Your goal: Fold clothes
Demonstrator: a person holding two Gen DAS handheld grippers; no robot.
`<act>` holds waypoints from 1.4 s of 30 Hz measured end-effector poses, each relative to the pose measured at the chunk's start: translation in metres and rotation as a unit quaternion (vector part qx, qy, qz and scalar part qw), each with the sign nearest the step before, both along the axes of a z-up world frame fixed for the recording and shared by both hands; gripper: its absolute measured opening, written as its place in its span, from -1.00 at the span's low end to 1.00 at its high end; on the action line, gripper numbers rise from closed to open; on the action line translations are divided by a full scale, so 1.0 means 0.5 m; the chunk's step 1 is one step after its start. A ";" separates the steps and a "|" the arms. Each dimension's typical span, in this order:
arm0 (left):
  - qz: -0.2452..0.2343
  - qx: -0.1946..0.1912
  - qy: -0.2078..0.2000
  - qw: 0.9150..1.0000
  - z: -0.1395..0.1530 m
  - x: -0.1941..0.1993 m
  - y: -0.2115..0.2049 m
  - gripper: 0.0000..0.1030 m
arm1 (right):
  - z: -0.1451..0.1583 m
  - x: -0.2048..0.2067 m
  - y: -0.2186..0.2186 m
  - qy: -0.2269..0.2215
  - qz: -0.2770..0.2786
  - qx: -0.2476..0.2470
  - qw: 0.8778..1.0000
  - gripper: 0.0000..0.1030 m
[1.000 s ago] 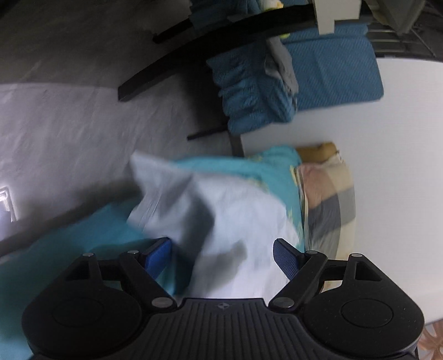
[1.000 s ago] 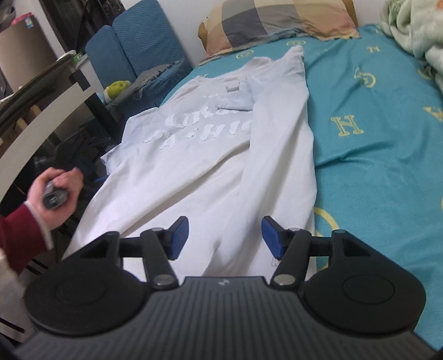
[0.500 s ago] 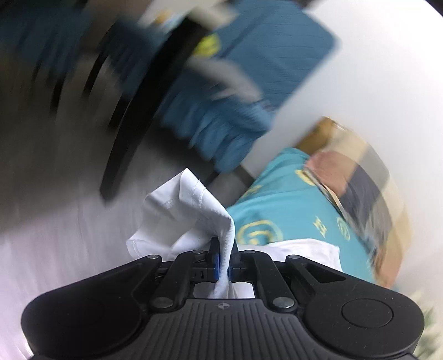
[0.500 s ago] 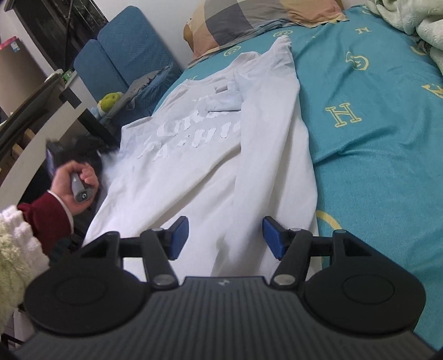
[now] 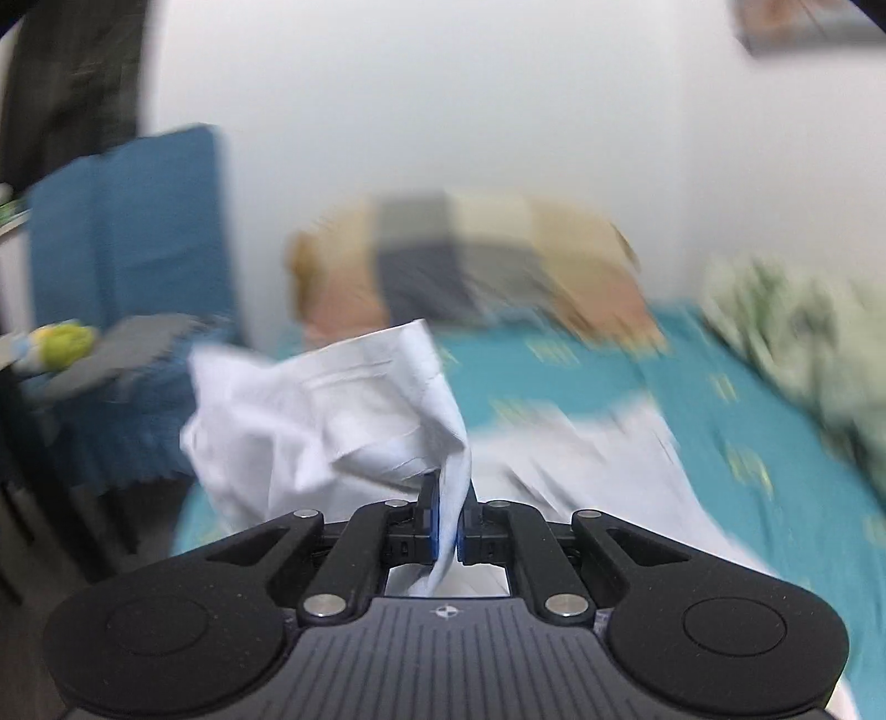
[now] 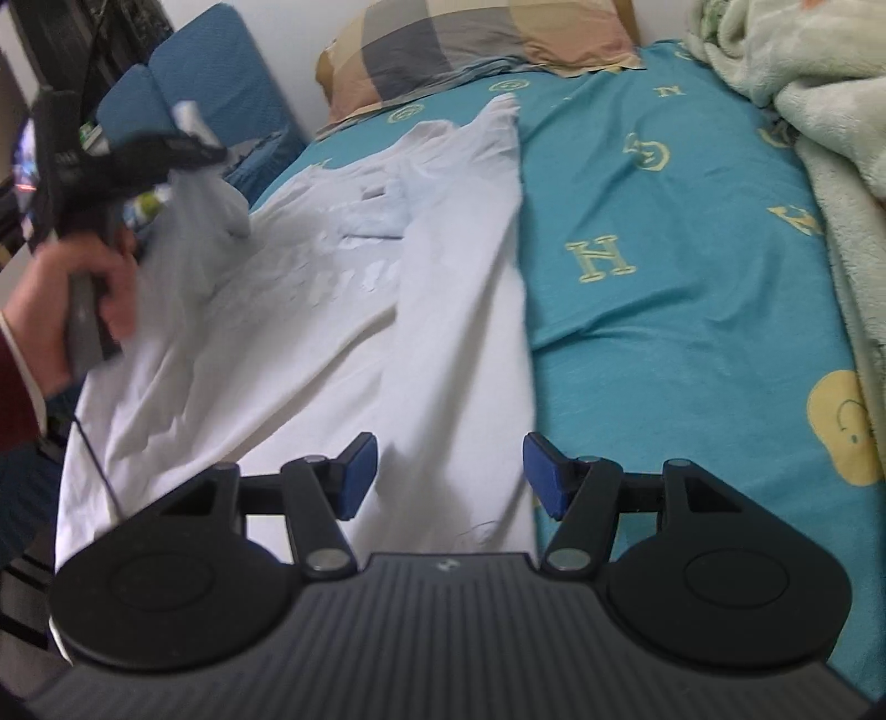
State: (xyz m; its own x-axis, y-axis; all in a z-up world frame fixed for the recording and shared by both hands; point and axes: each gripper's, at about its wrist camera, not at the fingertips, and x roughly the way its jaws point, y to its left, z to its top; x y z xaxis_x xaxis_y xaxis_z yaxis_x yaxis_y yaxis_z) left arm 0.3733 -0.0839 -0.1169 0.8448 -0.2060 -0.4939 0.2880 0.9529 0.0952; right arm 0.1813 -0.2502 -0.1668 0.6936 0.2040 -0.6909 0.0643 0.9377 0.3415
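White cotton garment [image 6: 354, 310] with pale lettering lies spread along the left edge of the bed, on a teal bedsheet [image 6: 664, 232] printed with yellow letters and smiley faces. Left tool [image 5: 447, 520]: its 2 blue pads are pressed together on a bunched corner of the white garment, which stands lifted above the bed; the surroundings in this view are blurred. In the right wrist view the left hand [image 6: 72, 299] grips that tool's handle over the bed's left edge. Right tool [image 6: 449, 476]: its 2 blue pads stand spread apart above the garment's near end, pinching nothing. A checked pillow [image 6: 470, 39] lies at the head of the bed, and a pale green fleece blanket [image 6: 819, 127] lies along the right edge.
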 end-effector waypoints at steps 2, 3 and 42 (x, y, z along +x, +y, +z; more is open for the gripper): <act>-0.028 0.033 0.027 0.999 -0.041 -0.007 -0.057 -0.75 | -0.003 0.002 -0.010 0.000 -0.006 0.004 1.000 0.19; -0.036 0.044 0.039 0.998 -0.054 -0.012 -0.072 -0.59 | -0.007 0.004 -0.014 -0.002 -0.005 0.006 1.000 0.19; -0.003 0.064 0.277 0.959 0.036 -0.588 0.402 -0.94 | 0.044 -0.120 0.001 -0.030 0.059 0.064 0.996 0.22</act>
